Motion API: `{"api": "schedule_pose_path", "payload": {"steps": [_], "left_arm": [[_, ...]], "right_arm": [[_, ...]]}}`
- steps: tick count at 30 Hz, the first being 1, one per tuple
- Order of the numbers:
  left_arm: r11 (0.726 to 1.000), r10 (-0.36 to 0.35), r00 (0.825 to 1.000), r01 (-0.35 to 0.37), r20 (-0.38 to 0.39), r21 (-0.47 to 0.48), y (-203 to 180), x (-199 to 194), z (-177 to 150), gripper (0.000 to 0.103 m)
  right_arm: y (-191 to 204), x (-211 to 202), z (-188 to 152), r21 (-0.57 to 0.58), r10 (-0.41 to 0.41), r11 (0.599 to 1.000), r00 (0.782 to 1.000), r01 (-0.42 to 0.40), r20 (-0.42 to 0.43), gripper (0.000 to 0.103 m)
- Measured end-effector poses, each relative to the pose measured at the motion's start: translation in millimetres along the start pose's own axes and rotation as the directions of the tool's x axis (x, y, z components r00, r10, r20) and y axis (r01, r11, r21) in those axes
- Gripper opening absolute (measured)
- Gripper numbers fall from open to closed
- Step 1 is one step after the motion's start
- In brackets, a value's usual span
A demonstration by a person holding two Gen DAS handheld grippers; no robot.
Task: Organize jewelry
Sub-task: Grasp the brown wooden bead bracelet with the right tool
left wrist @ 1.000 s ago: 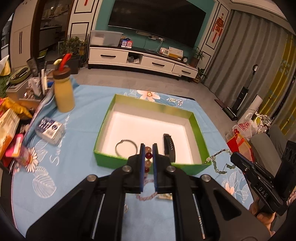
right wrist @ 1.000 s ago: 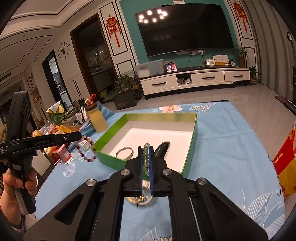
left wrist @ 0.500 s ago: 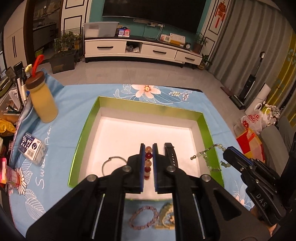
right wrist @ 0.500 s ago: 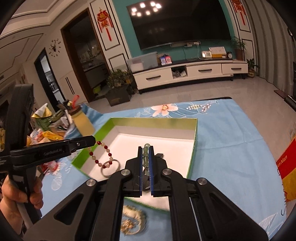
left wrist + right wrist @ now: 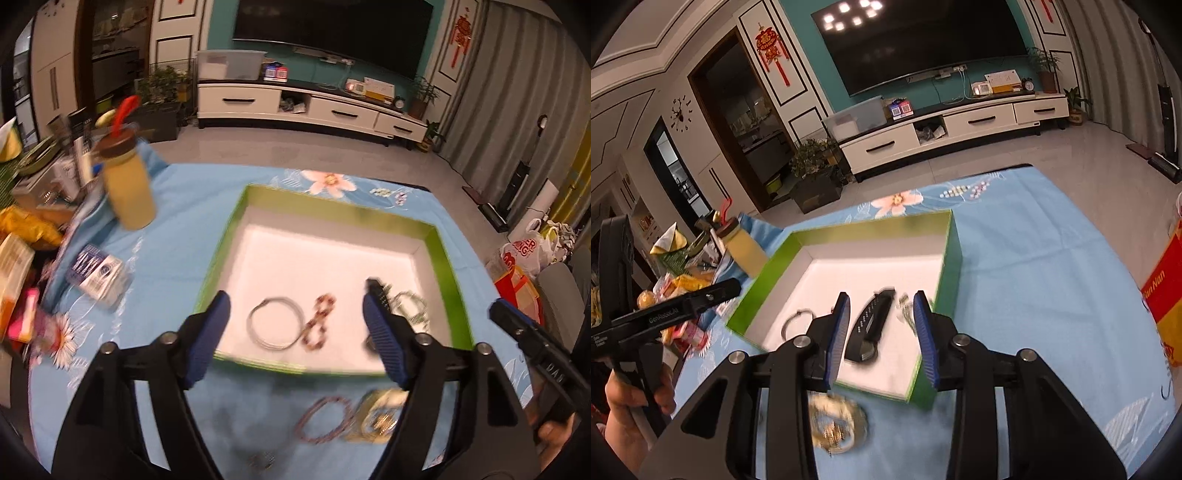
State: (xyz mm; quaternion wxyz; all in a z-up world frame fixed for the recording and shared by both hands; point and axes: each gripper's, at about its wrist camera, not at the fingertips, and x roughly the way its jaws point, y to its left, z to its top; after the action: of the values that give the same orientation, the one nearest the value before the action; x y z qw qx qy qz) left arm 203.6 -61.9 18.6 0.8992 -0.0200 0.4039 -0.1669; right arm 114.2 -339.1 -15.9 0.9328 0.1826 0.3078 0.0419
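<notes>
Jewelry not yet sorted lies nearest me: a purple bead bracelet (image 5: 324, 419) and a tangled gold piece (image 5: 380, 419) on the blue surface (image 5: 192, 206), just outside the near wall of the green box (image 5: 448, 280).

Left tool (image 5: 297, 334): jaws spread wide, holding nothing. Right tool (image 5: 881, 338): also spread open and empty, hovering over the near right part of the box.

Inside the box, near to far:
- thin metal bangle (image 5: 274, 326), lying flat on the white floor
- red bead bracelet (image 5: 319, 319), just beside the bangle, possibly touching it; blur prevents certainty
- black watch (image 5: 871, 325), lying between the right tool's fingers as seen from the right wrist
- pale green bead strand (image 5: 410, 308), near the right wall

Far half of the box is bare white.

Judgement: two pieces appear freshly deposited, so the step in hand is clearing both tools from the box. I would lift straight up before pulling back, so no fingertip drags a strand. For the next pick I would take the purple bracelet with one tool only and pinch a single side of the loop, keeping clear of the gold tangle.

Beyond the box: yellow bottle (image 5: 127, 184) on the left.
</notes>
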Motion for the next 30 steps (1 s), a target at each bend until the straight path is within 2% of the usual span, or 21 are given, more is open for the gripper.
{"api": "schedule_pose_path", "payload": {"steps": [8, 14, 16, 21, 26, 30], "left_arm": [[0.992, 0.071, 0.996, -0.077, -0.059, -0.102, 59.4, -20.4, -55.5, 0.078], [0.979, 0.094, 0.989, -0.113, -0.112, -0.172, 94.3, -33.1, -100.4, 0.078], [0.979, 0.102, 0.987, -0.121, -0.121, -0.162, 94.9, -37.7, -112.8, 0.078], [0.986, 0.122, 0.986, -0.133, -0.111, -0.103, 88.5, -48.2, -133.0, 0.078], [0.993, 0.087, 0.99, -0.095, -0.114, -0.071, 76.3, -52.4, -147.6, 0.078], [0.996, 0.068, 0.989, -0.075, -0.131, -0.052, 68.9, -49.0, -155.9, 0.078]], "right_arm": [[5.9, -20.6, -37.6, -0.015, 0.04, 0.999, 0.997, -0.042, -0.067, 0.036], [22.4, -24.3, -70.5, -0.049, 0.103, 0.993, 0.983, -0.112, -0.149, 0.036], [31.1, -25.0, -80.0, -0.067, 0.128, 0.988, 0.974, -0.142, -0.185, 0.036], [57.7, -26.3, -116.0, -0.153, 0.18, 0.959, 0.931, -0.237, -0.318, 0.036], [85.2, -36.1, -154.8, -0.233, 0.216, 0.915, 0.889, -0.328, -0.404, 0.036], [99.8, -38.1, -176.5, -0.34, 0.156, 0.887, 0.895, -0.313, -0.418, 0.036]]}}
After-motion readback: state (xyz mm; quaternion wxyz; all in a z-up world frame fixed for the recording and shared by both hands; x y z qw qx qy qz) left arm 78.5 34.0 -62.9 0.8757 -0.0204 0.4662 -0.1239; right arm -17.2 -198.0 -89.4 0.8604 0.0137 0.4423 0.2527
